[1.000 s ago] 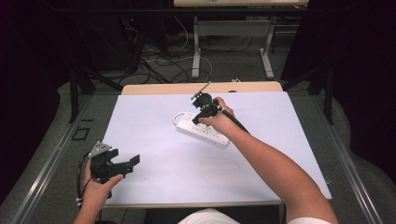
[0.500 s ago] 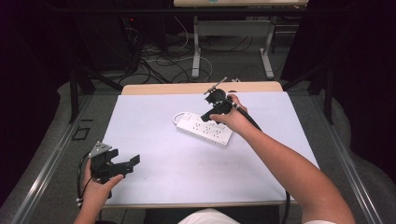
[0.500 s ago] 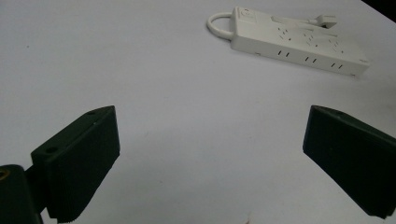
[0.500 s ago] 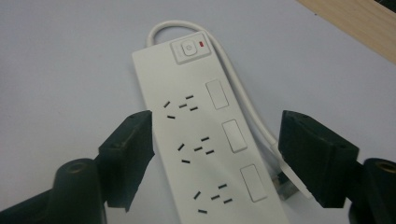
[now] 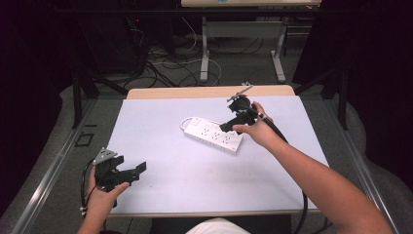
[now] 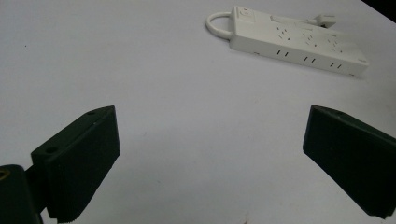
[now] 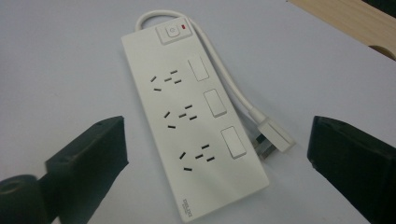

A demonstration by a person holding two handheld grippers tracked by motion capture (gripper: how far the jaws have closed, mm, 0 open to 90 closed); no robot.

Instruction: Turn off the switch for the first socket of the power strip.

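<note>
Power strip (image 7: 196, 116): flat mid-table, plug (image 7: 273, 137) tucked alongside.
Right gripper (image 5: 233, 123): wide, poised above it, likely lining up.
Left gripper (image 5: 130, 173): wide, idle at seven o'clock.

White power strip (image 7: 196, 126) flat on desk (image 7: 70, 56), between wide-spread jaws of right gripper (image 7: 219, 154). Switch (image 7: 172, 32) at far end. Cord (image 7: 224, 79) loops alongside strip; plug (image 7: 273, 137) rests just beside it.
</note>
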